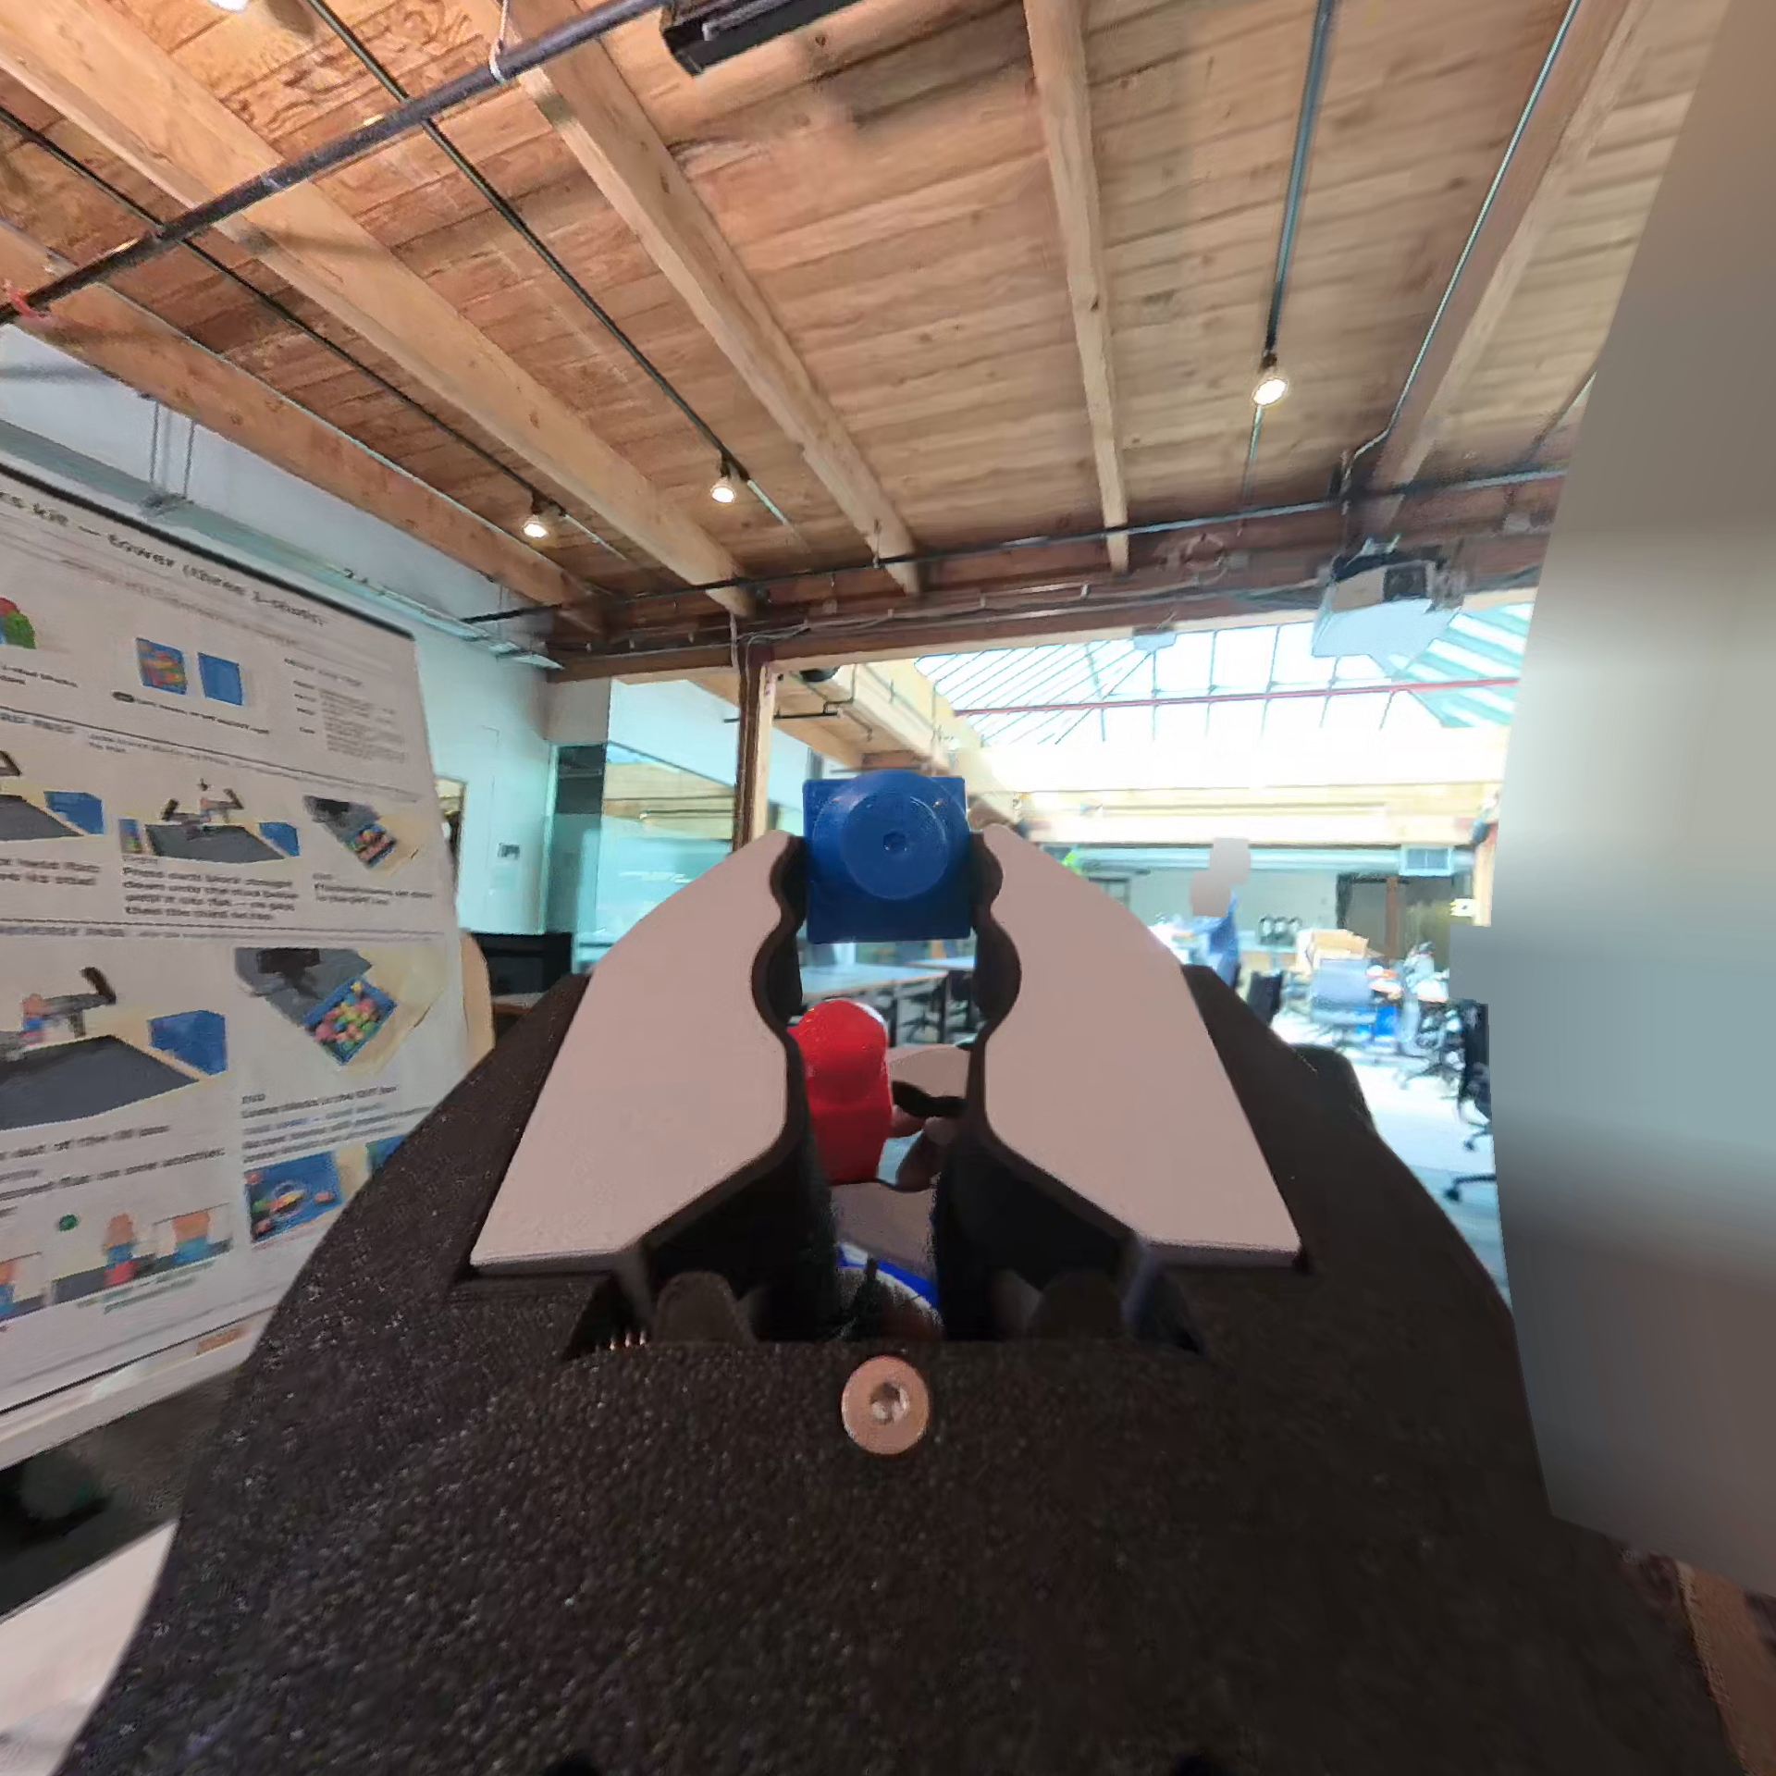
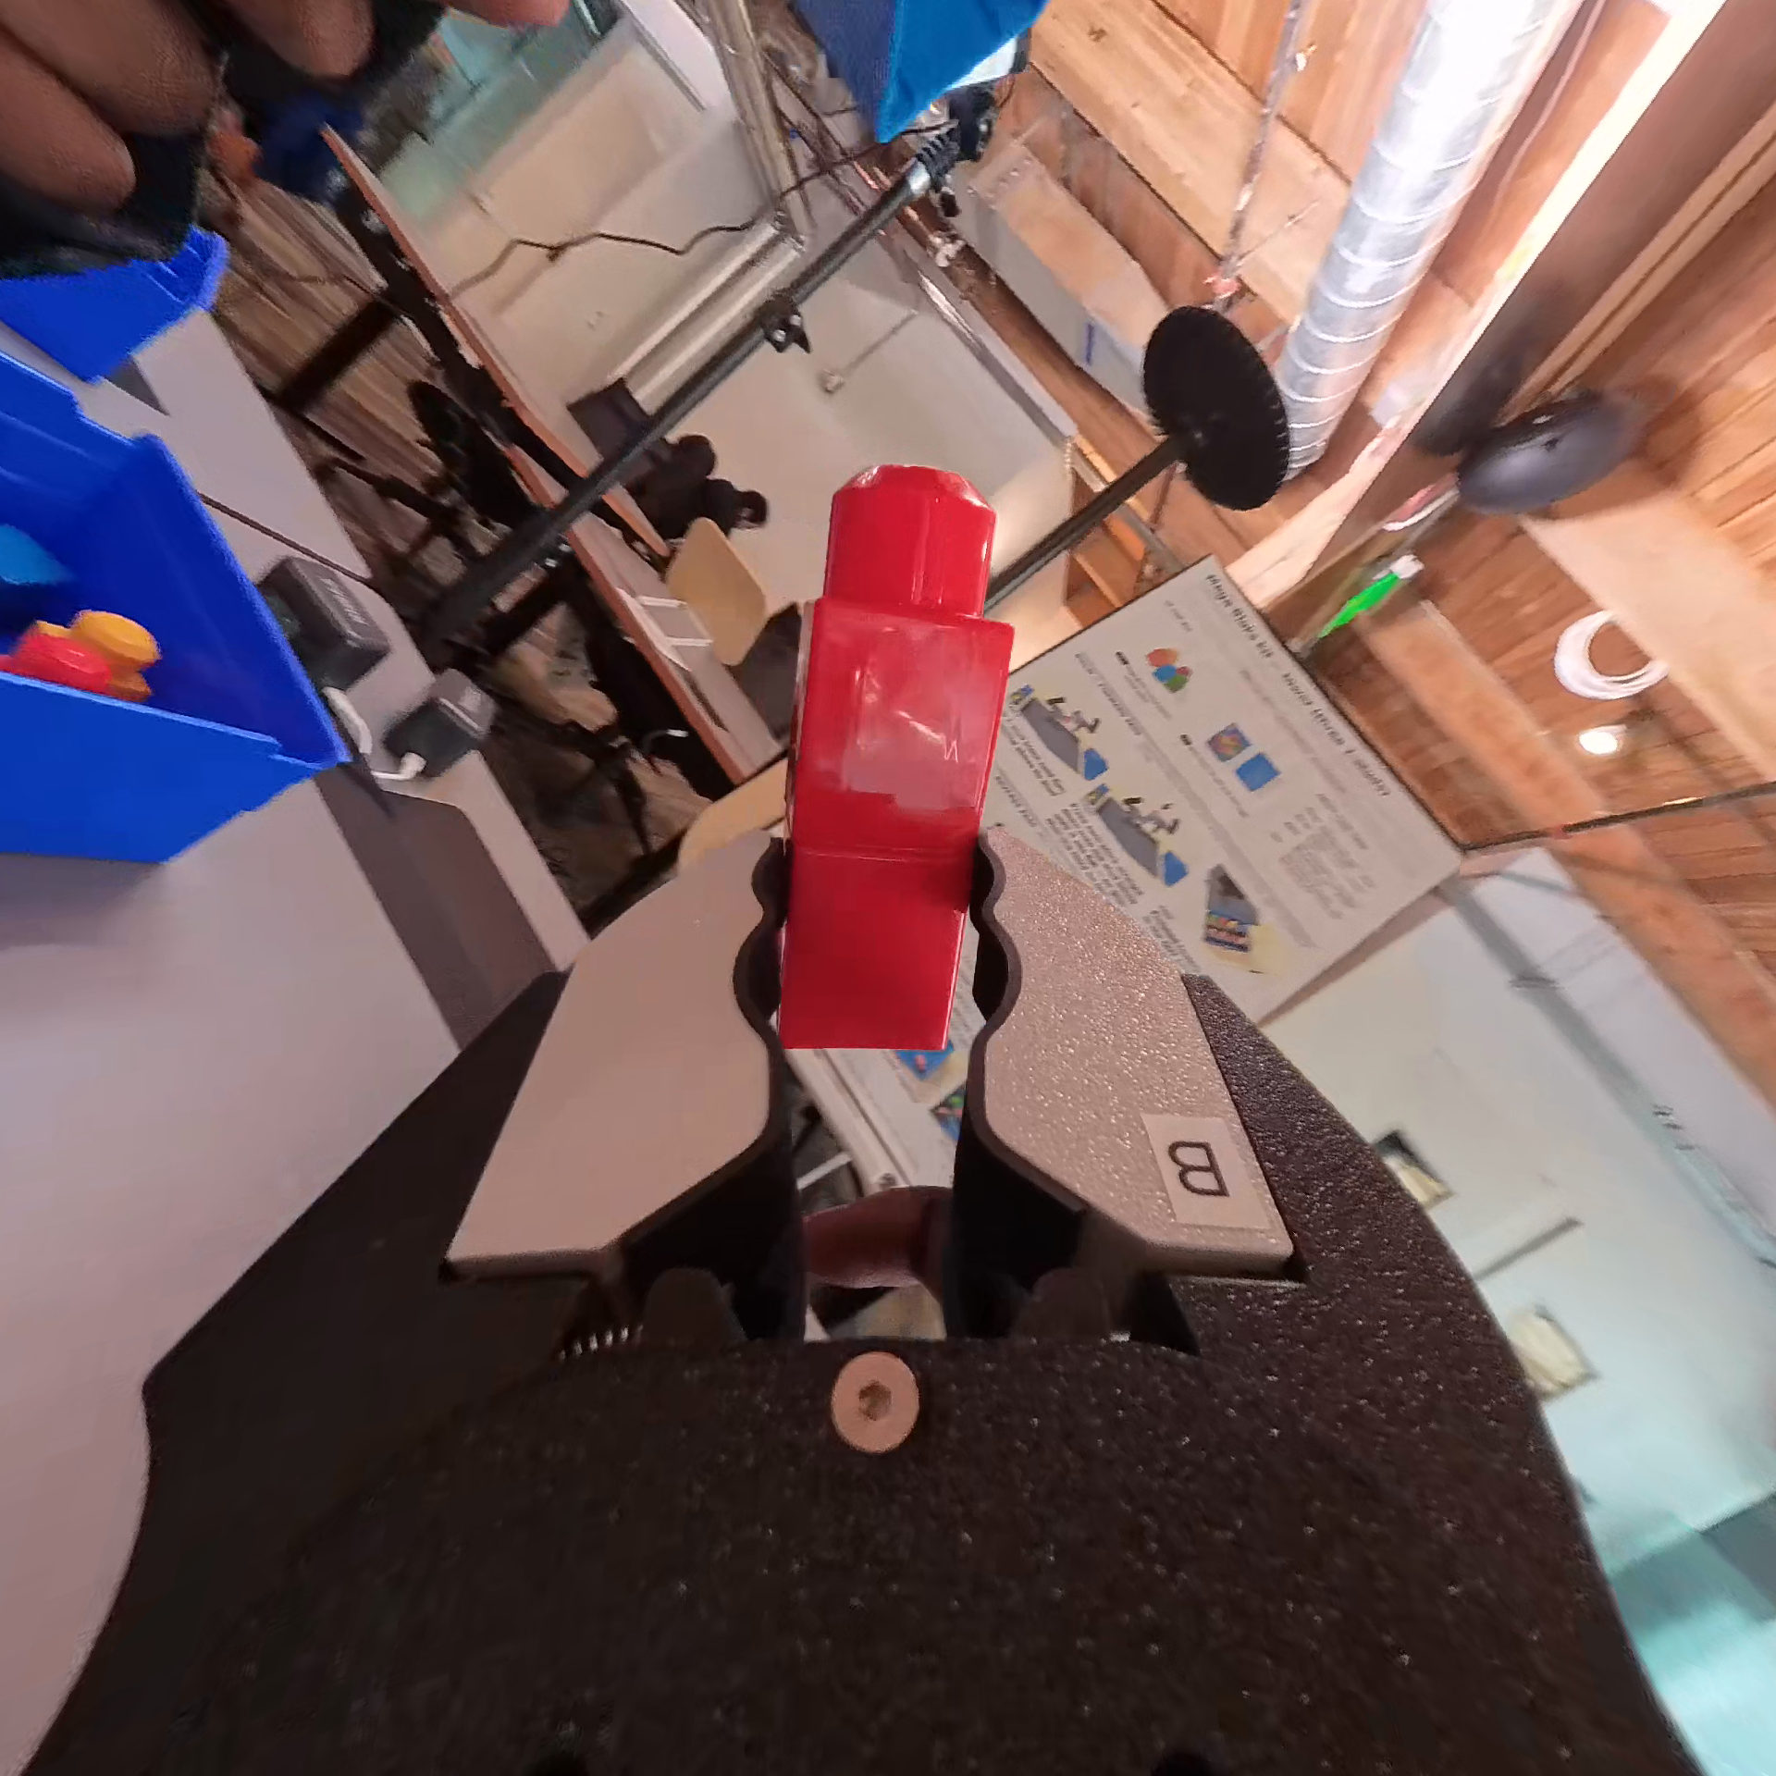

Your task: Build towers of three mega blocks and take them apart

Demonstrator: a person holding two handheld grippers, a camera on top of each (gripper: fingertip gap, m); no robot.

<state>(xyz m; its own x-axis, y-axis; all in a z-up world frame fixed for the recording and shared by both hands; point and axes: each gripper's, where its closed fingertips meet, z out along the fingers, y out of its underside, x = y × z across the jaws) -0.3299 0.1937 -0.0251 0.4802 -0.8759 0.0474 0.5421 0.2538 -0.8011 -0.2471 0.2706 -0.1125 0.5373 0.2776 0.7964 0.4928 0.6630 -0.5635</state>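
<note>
Blue bins: in the right wrist view, open blue plastic bins [image 2: 163, 615] fill the 9 o'clock edge, sitting on a grey table [image 2: 221, 1009]; the lower bin holds a red block [image 2: 53, 663] and an orange block [image 2: 120, 639] lying together against its wall

Left gripper: the left gripper [image 1: 889, 870] is clamped on a blue block [image 1: 884, 860], pinched at the very fingertips, its round stud facing the camera

Right gripper: the right gripper [image 2: 879, 870] is clamped on a red tower [image 2: 894, 778], two stacked red pieces with the stud pointing to 12 o'clock, the lower piece squeezed between the grey fingers [image 2: 634, 1048]

Task blocks: the blue one sits dead centre of the left wrist view; below it at 6 o'clock, through the gap between the fingers, the red tower [image 1: 841, 1096] shows in the other gripper, apart from the blue one

Around: an instruction poster [image 1: 192, 942] stands at 9 o'clock in the left wrist view and at 3 o'clock [image 2: 1221, 759] in the right, partly hidden behind the red tower; wooden ceiling beams [image 1: 865, 288] run overhead; a black power adapter [image 2: 327, 605] lies on the table just beside the bins; a hand [image 2: 86, 86] shows at 11 o'clock
</note>
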